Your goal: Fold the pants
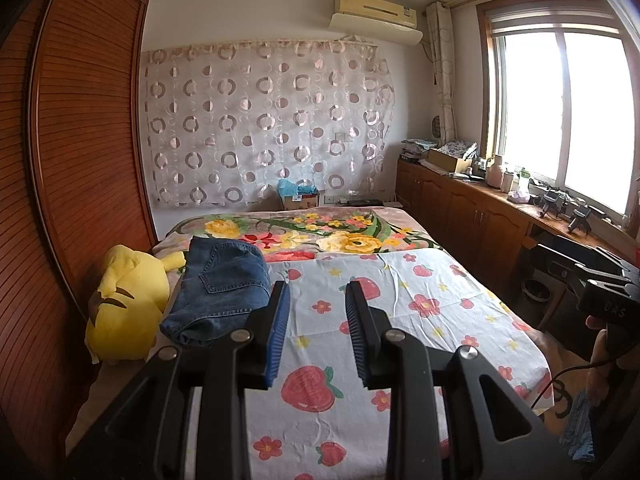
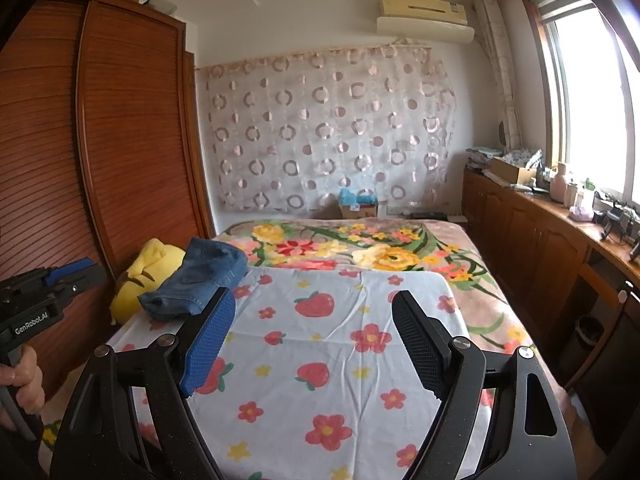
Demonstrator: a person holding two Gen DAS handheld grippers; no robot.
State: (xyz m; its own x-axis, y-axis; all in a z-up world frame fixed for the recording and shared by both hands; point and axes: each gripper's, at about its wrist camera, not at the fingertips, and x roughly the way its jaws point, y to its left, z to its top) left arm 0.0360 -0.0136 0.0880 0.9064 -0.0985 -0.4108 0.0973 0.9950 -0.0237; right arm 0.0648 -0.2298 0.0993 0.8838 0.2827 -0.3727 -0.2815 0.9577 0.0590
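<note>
The jeans point(image 1: 218, 286) lie already folded into a compact bundle at the left edge of the bed, on the strawberry-print sheet point(image 1: 400, 304), touching the yellow plush toy point(image 1: 128, 300) beside them; we judge the folding itself done or nearly so. Our left claw point(image 1: 318, 316) hangs above the sheet just right of the bundle, jaws narrowly parted with nothing between them; our right claw point(image 2: 316, 340) hovers over the bare middle of the sheet, jaws spread wide and likewise empty; neither touches the denim. The risks we see from here: the bundle sits close to the bed's edge, so a nudge from the left claw could push it against the toy or off the side; a pinch on only the top layer could drag the fold open; stiff denim may spring loose.
</note>
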